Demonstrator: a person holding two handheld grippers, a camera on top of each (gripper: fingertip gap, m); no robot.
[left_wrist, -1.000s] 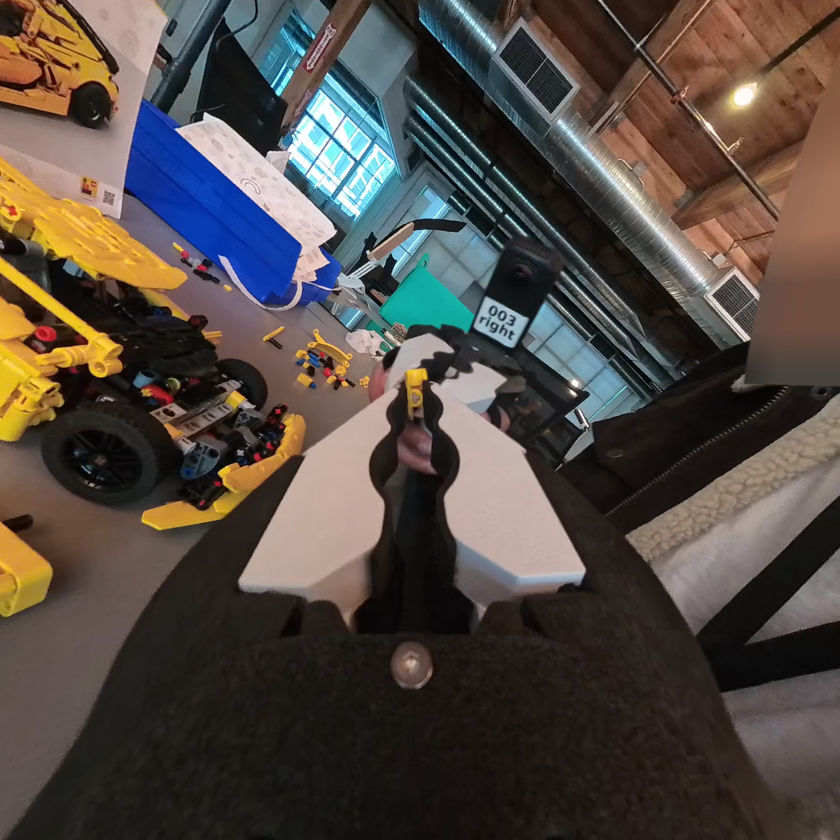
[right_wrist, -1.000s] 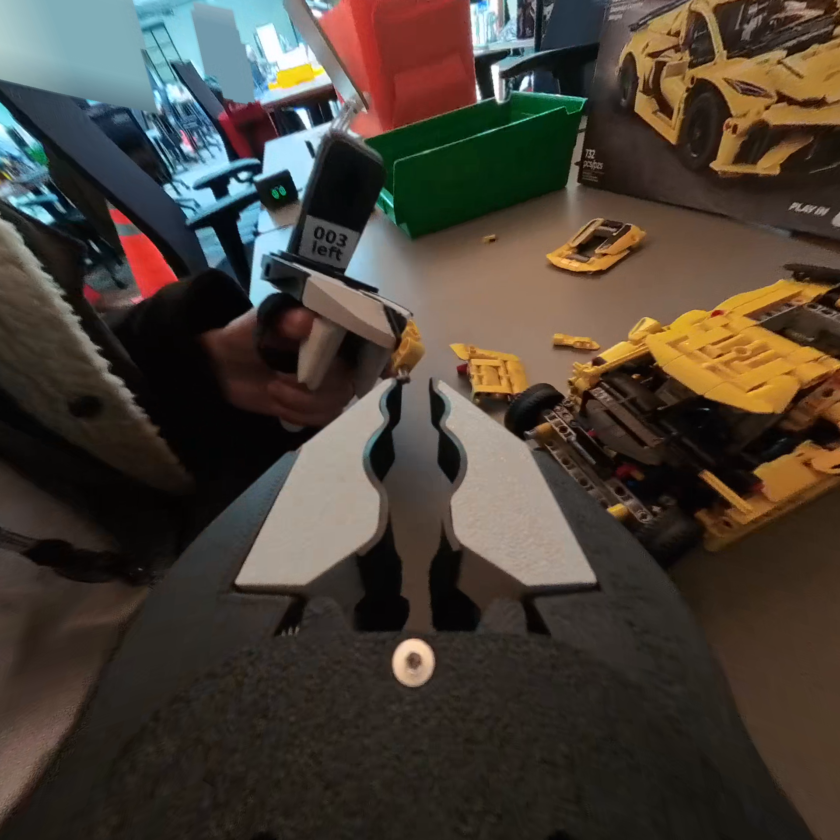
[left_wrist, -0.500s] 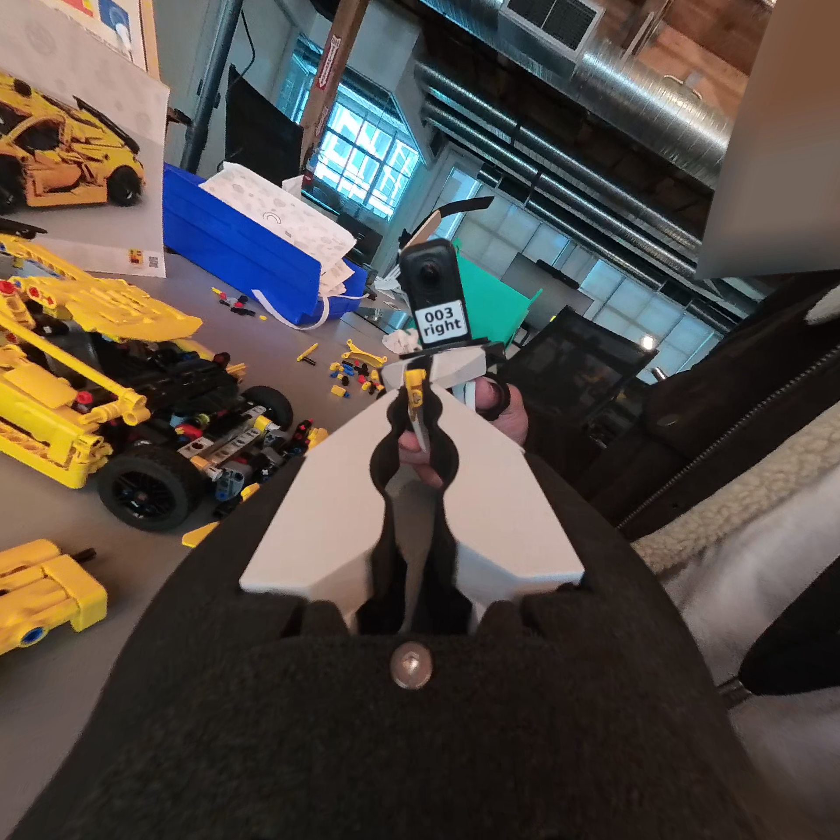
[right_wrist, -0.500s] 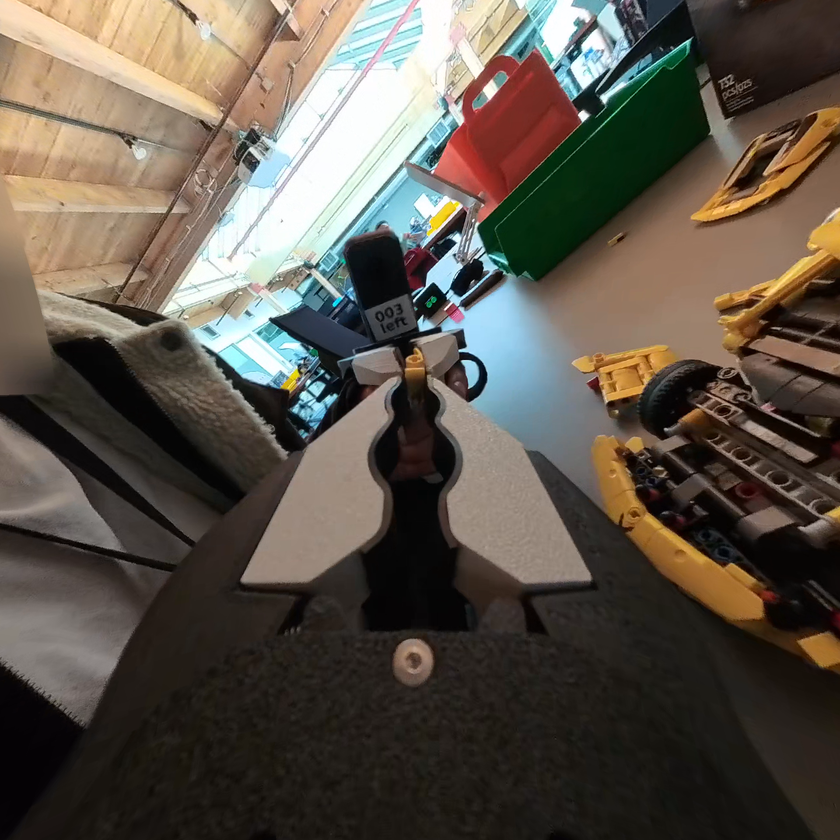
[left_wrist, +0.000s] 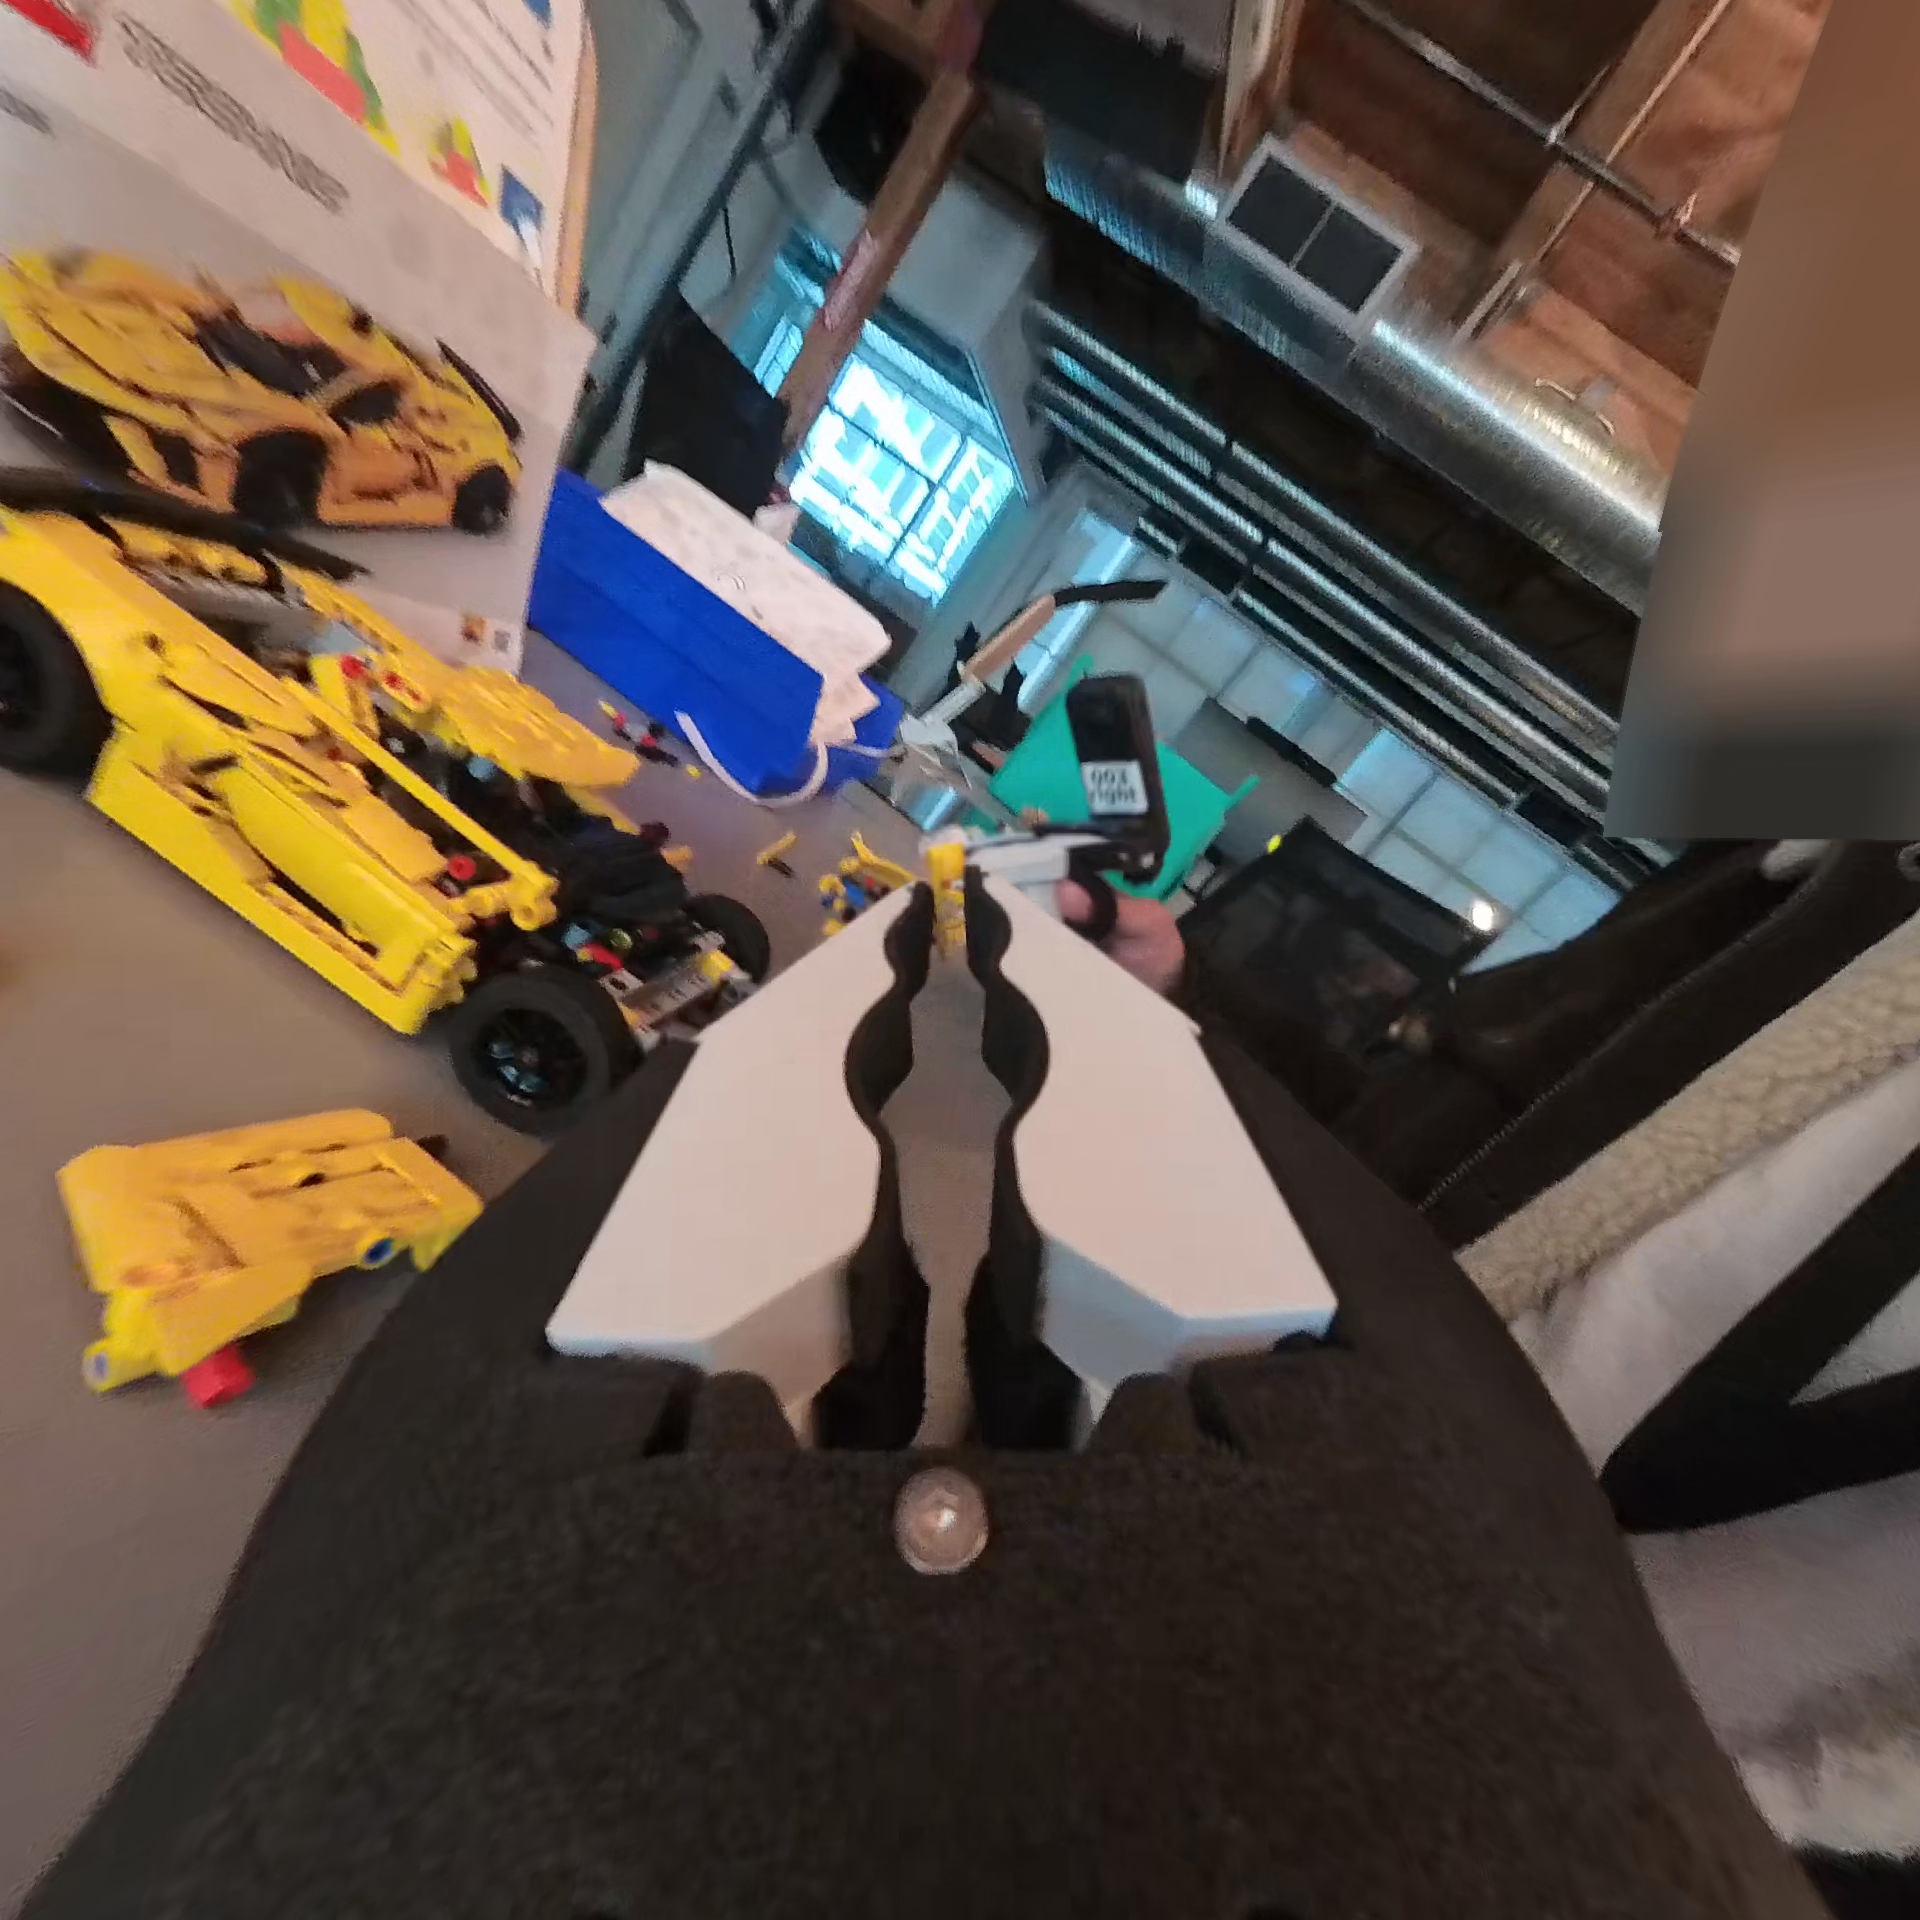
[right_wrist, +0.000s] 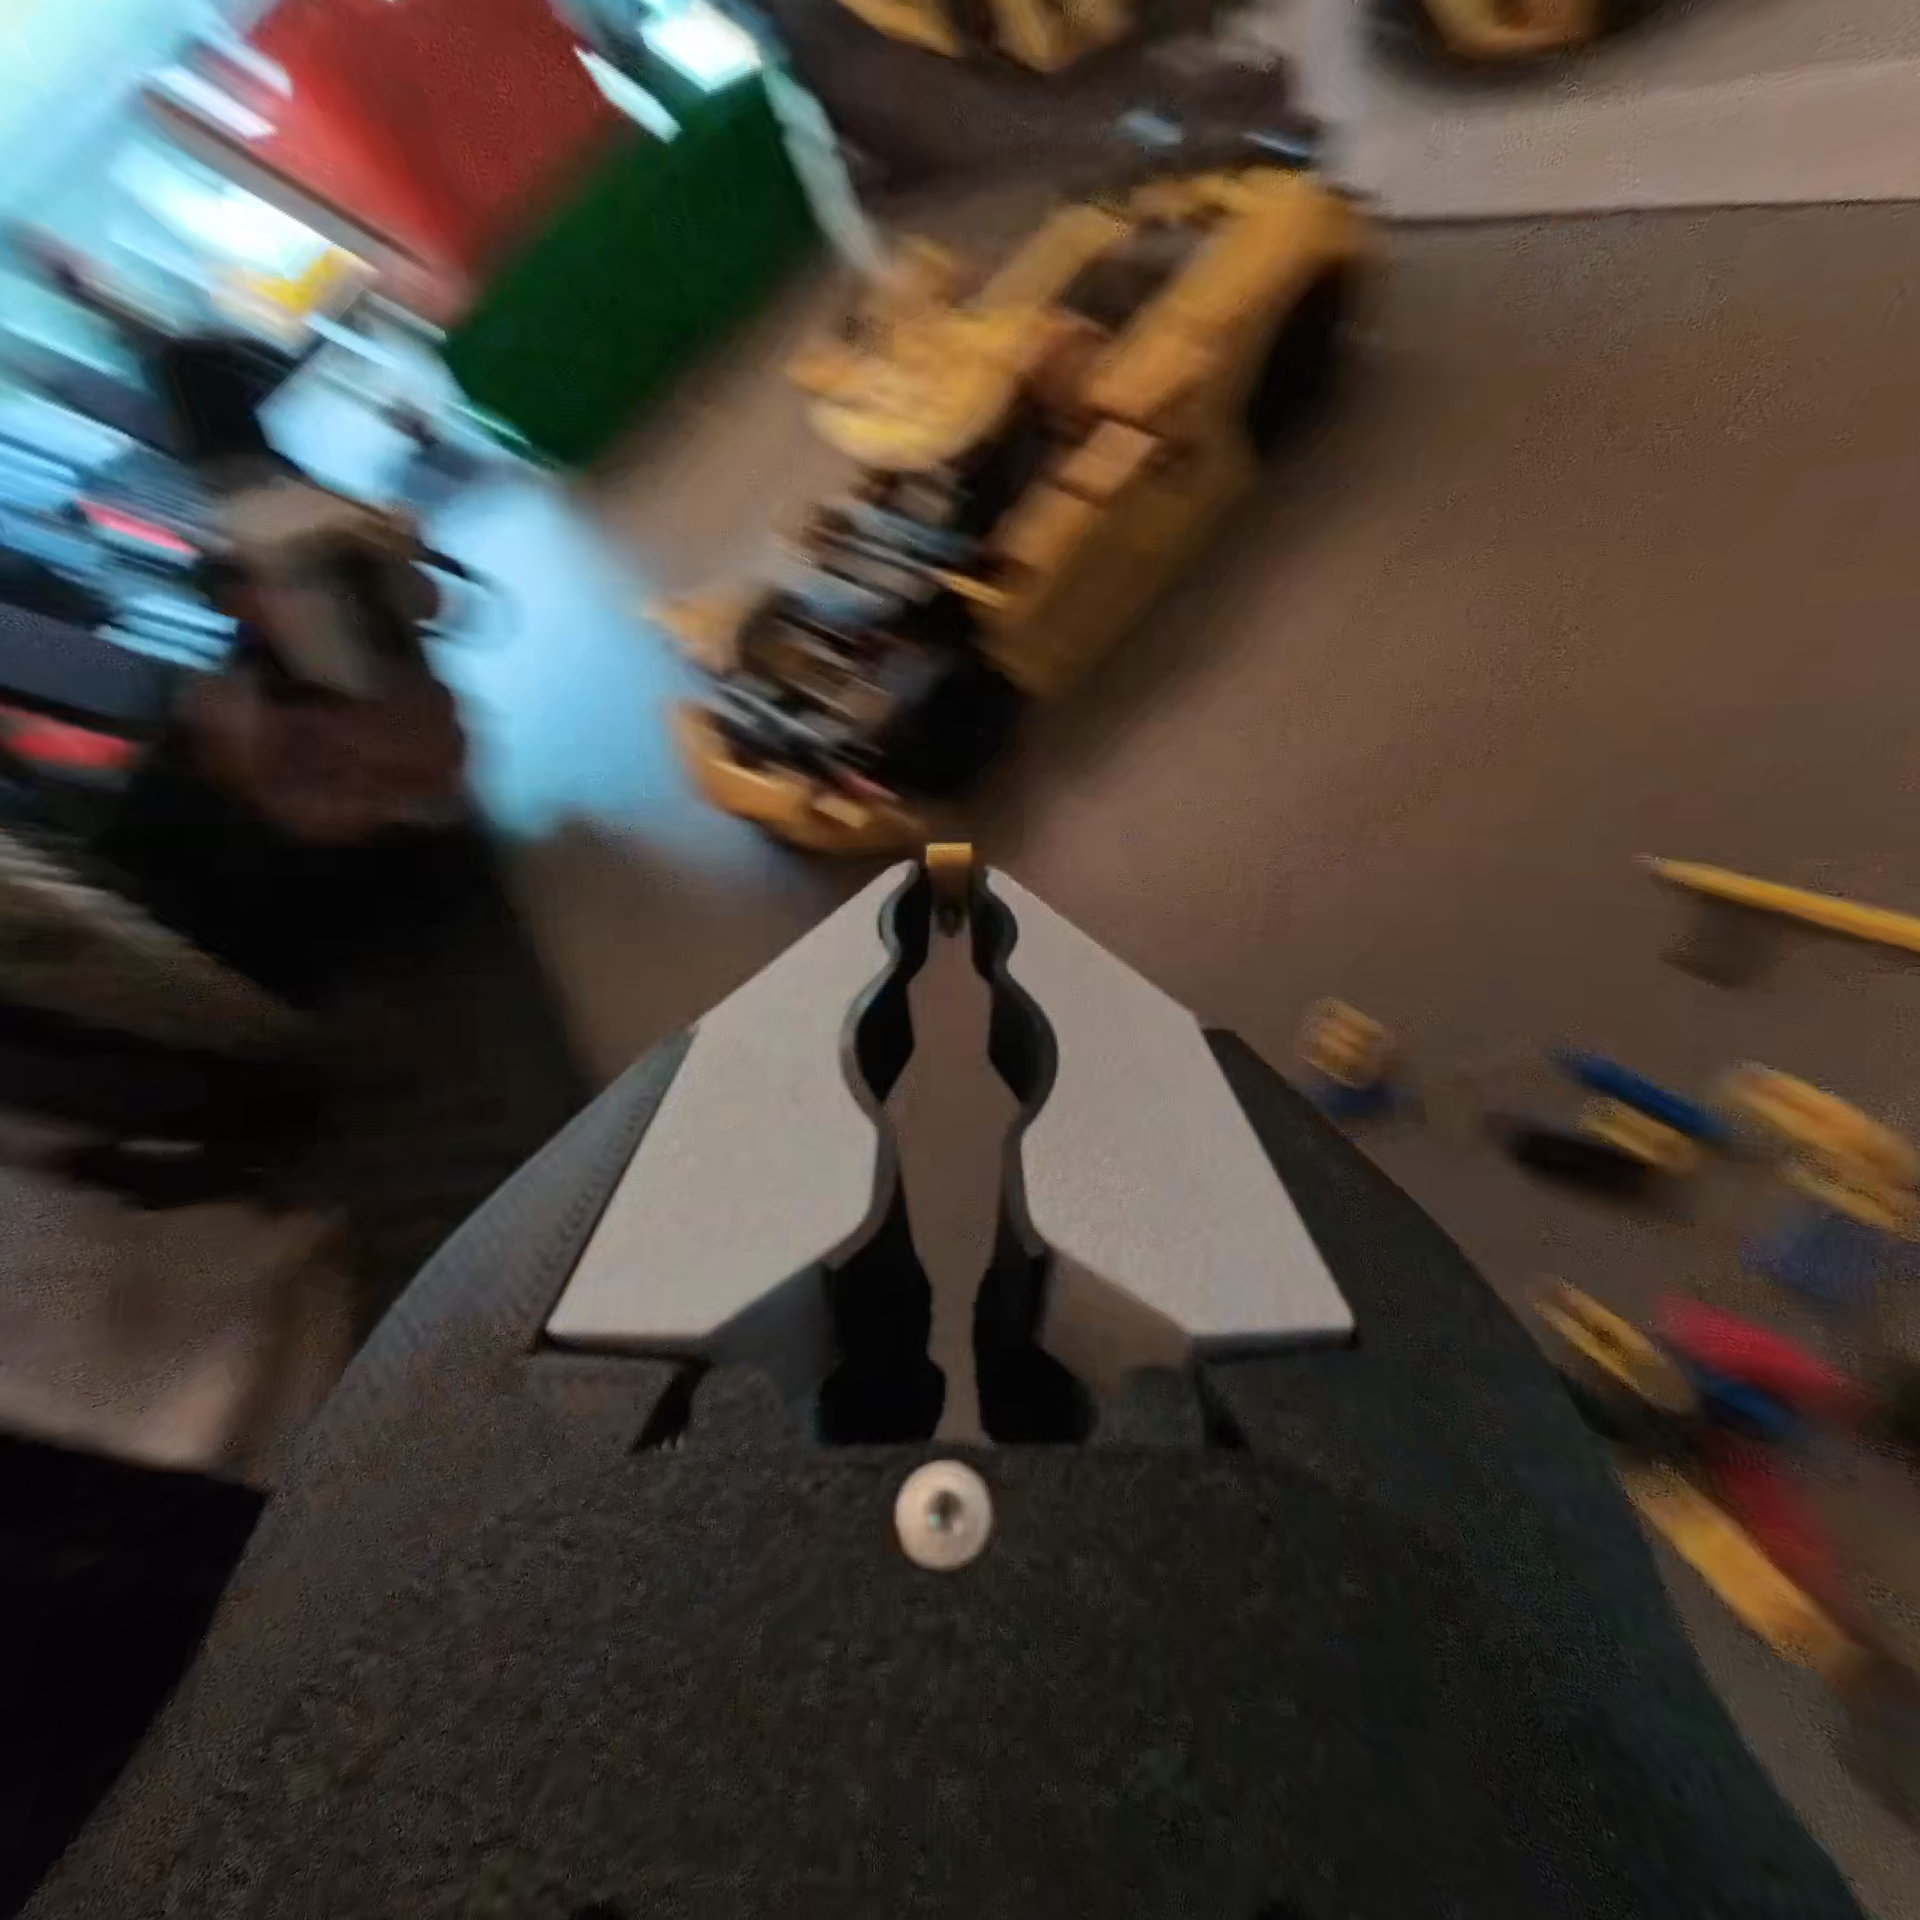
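1. Worktop (left_wrist: 156, 1039): grey, and it carries everything below; your jacket fills the near right side of the left wrist view.
2. Printed box (left_wrist: 312, 260) with a yellow car pictured on it stands upright along the far left edge.
3. Yellow brick car (left_wrist: 312, 831), part built with its black frame bare at the front wheel, lies mid-worktop just in front of the box.
4. Blue bin (left_wrist: 665, 644) with white sheets in it sits toward the far edge, beyond the car's nose; a green bin (right_wrist: 623, 301) shows, blurred, at the far side in the right wrist view.
5. Loose yellow panel block (left_wrist: 249, 1216) lies near the left edge, beside the car's front wheel but apart from it.
6. Your left gripper (left_wrist: 943, 909) hangs above the worktop, its fingers drawn in to a narrow slit.
7. Your right gripper (right_wrist: 948, 883) is likewise nearly closed; its view is smeared with blur. The two grippers are apart.
8. Scattered small bricks (right_wrist: 1662, 1143), yellow, blue and red, lie toward the right edge.
9. Small yellow piece (left_wrist: 943, 883) sits pinched at your left fingertips, off the worktop.
10. Yellow bit (right_wrist: 948, 857) is nipped at your right fingertips, also in the air.
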